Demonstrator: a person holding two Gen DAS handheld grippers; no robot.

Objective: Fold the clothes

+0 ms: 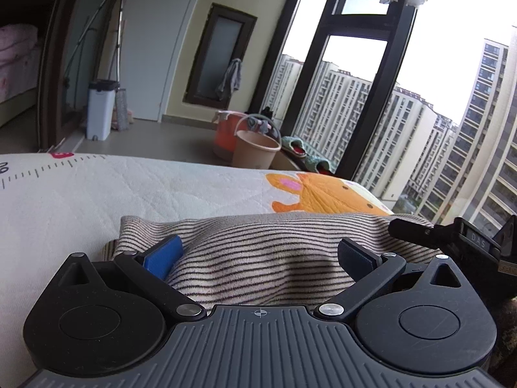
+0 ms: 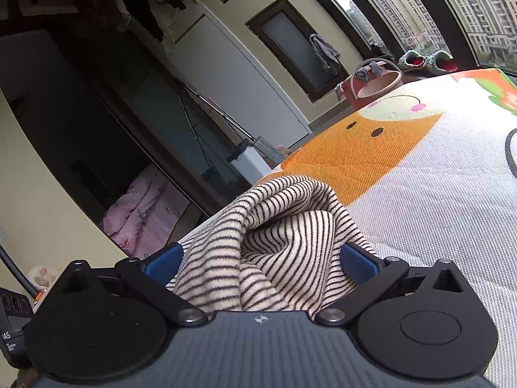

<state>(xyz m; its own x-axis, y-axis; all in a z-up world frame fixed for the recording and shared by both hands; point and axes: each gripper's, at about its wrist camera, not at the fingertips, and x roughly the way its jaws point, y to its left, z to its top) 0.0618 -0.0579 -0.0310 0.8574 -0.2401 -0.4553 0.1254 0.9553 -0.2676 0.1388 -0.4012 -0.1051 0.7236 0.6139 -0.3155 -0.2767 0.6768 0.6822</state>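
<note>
Cartoon-print mat [image 1: 129, 187], rumpled cream black-striped garment [image 1: 258, 252], left tool [image 1: 258, 255] and right tool [image 2: 261, 262] both spread wide

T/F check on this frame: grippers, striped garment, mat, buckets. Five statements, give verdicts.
1. The left gripper is wide open over the striped garment. True.
2. The garment is plain blue. False: it is cream with thin dark stripes.
3. Bunched striped fabric sits between the fingers of the right gripper. True.
4. The garment lies on bare wooden floor. False: it lies on a quilted mat with an orange cartoon print.
5. Two buckets stand near the window. True.
</note>
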